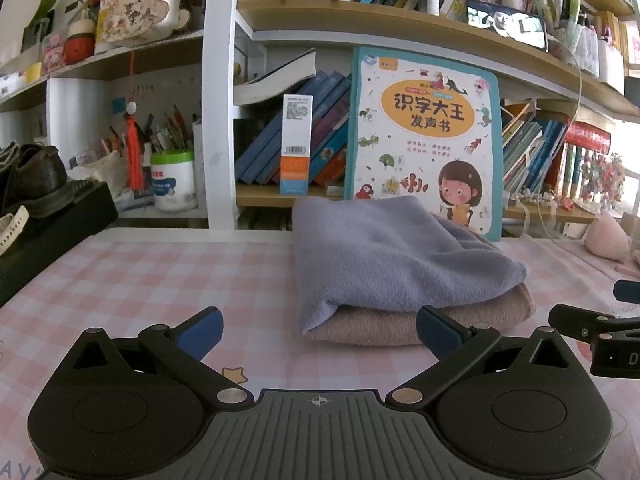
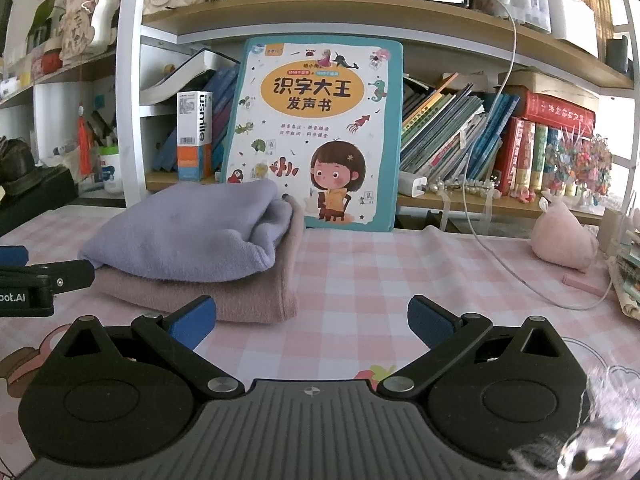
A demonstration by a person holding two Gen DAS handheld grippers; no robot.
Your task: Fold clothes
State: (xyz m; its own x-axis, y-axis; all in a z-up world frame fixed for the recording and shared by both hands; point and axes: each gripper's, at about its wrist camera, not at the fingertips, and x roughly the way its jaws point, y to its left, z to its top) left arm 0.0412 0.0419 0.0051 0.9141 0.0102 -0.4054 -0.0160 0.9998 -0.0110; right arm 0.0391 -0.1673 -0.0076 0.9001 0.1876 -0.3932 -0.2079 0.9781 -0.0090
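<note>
Both grippers, left (image 1: 318,330) and right (image 2: 312,320), hung spread apart and empty above the counter (image 2: 400,272), since the purple cloth (image 1: 384,256) already lay folded atop the pink cloth (image 1: 400,320), seemingly finished.

Soft, fuzzy knit on the purple cloth (image 1: 384,248), lying over a napped, matt beige cloth (image 1: 404,322) mid-frame. Under them the pink checked tablecloth (image 1: 160,276) looks smooth with a faint sheen. The left gripper (image 1: 320,330) shows matt black plastic arms, blue rubbery pads (image 1: 202,330) and shiny metal pivot pins. Behind stands a glossy card picture book (image 2: 316,132); upper frame, pale wooden shelf (image 2: 280,18).
</note>
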